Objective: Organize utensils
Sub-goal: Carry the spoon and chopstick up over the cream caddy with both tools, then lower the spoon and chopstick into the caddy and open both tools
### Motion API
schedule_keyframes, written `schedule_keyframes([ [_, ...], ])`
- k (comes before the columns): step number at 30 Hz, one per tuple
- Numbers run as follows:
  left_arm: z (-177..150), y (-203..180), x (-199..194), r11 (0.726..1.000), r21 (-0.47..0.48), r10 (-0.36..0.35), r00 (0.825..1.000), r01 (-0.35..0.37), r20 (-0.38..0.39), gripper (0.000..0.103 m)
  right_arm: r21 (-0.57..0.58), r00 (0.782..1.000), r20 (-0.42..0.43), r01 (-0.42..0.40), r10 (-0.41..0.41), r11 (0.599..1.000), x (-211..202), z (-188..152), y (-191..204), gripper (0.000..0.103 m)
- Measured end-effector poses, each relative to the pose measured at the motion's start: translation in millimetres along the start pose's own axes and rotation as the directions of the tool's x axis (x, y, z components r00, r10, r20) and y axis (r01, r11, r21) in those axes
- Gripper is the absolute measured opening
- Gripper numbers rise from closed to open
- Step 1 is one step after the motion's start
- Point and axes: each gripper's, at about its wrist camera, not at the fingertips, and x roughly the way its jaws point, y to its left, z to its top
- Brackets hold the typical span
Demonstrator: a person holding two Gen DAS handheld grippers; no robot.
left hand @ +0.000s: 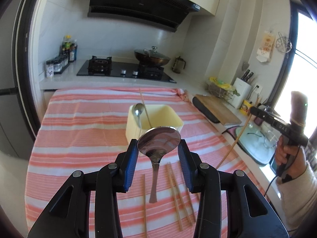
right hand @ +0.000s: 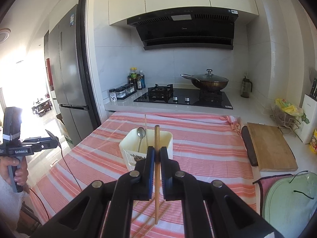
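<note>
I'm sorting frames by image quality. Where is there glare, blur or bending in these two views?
Left wrist view: window blown out at right, spoon mirrors the room, fridge edge bows. Right wrist view: doorway washed white at left, chopstick sharp, corners dark.

My left tool [left hand: 159, 148] holds a shiny steel spoon [left hand: 158, 141] by its bowl, handle hanging down. My right tool [right hand: 157, 154] pinches a wooden chopstick [right hand: 157, 138] upright. Ahead stands the cream holder [right hand: 166, 138] with a spoon and chopstick inside; loose chopsticks [left hand: 176, 188] lie below.

A home kitchen: gas hob [right hand: 183, 97] with a lidded wok [right hand: 210, 82], range hood [right hand: 184, 31] overhead, fridge [right hand: 65, 63] by the doorway.
</note>
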Motion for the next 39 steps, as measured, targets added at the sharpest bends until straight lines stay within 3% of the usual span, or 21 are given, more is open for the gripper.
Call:
schedule_keyframes([
  [9,95,-14,20,1.0,0.026,-0.019,0.989,0.015,0.148,0.041,-0.049,0.993,0.119,0.027,-0.021,0.998,30,66,1,0.006],
  [13,124,-14,48,0.999,0.016,0.025,0.972,-0.029,0.233,0.041,-0.045,0.982,0.189,0.022,-0.013,0.999,51,90,4,0.006],
  [16,132,-9,77,0.998,-0.006,0.069,0.966,-0.07,0.25,0.041,-0.036,0.974,0.227,0.013,-0.005,0.999,71,96,5,0.006],
  [20,129,2,127,0.995,-0.041,0.097,0.982,-0.091,0.164,0.041,-0.022,0.979,0.204,-0.012,0.017,1.0,110,91,3,0.006],
  [23,119,14,163,0.994,-0.055,0.101,0.992,-0.097,0.07,0.041,-0.02,0.99,0.141,-0.025,0.027,0.999,144,81,-1,0.006],
  [26,108,26,196,0.992,-0.074,0.102,0.994,-0.105,-0.041,0.041,-0.006,0.998,-0.004,-0.062,0.062,0.998,184,70,-6,0.006],
  [28,100,30,215,0.99,-0.078,0.111,0.989,-0.119,-0.098,0.041,0.012,0.99,-0.116,-0.085,0.086,0.996,213,62,-9,0.006],
  [31,89,36,238,0.987,-0.089,0.117,0.98,-0.133,-0.162,0.041,0.049,0.974,-0.21,-0.082,0.09,0.995,245,53,-17,0.006],
  [35,74,40,256,0.986,-0.098,0.115,0.971,-0.137,-0.208,0.041,0.106,0.967,-0.238,-0.068,0.092,0.992,266,48,-28,0.007],
  [39,64,42,270,0.985,-0.096,0.122,0.968,-0.145,-0.218,0.042,0.11,0.975,-0.217,-0.031,0.054,0.993,276,48,-32,0.01],
])
